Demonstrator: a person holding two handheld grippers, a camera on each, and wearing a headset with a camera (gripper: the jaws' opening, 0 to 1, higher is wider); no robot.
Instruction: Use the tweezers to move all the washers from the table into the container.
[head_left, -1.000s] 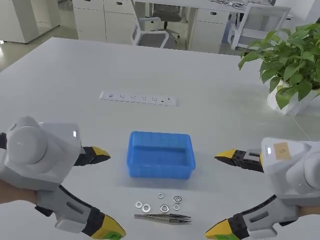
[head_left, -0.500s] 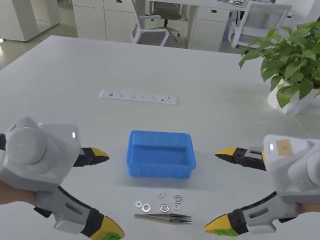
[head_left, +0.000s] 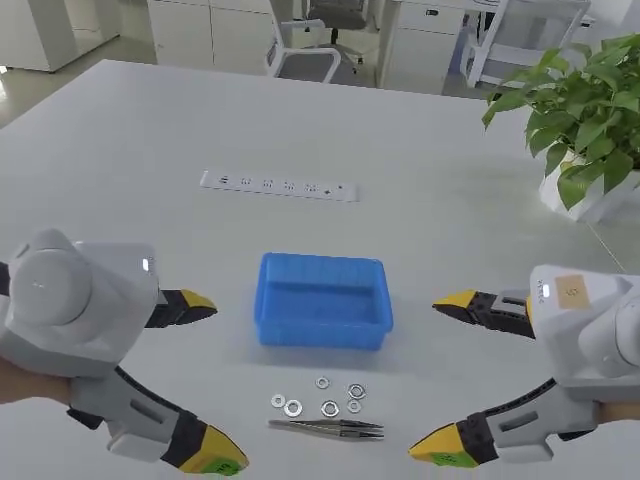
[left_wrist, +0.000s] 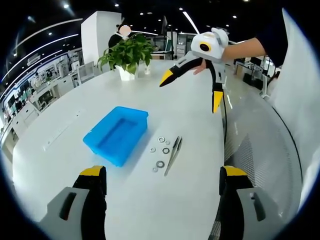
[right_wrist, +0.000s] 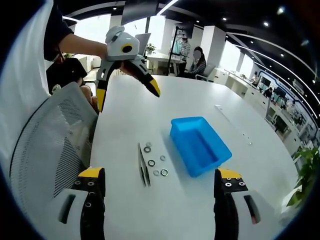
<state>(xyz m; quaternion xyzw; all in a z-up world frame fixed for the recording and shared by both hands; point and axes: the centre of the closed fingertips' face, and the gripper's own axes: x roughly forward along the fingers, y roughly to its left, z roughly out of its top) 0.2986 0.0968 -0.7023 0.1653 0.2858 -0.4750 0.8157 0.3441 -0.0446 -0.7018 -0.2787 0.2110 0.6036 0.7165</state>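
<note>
Left hand-held gripper (left_wrist: 162, 172) and right hand-held gripper (right_wrist: 160, 174) spread; gripper views show mesh chair (right_wrist: 50, 145).

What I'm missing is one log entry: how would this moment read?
left claw: open | right claw: open | tweezers: on table, ungrasped | washers: loose beside tweezers | blue container: empty

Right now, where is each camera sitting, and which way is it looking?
Head view: on the person's head, looking down at the table; left tool and right tool show, open.
Left gripper view: on the left tool, looking across the blue box, washers and tweezers at the right tool; own jaws below.
Right gripper view: on the right tool, facing the left tool; own jaws below, an arm too.
Shared: both gripper views show blue box, washers and tweezers from opposite sides.
</note>
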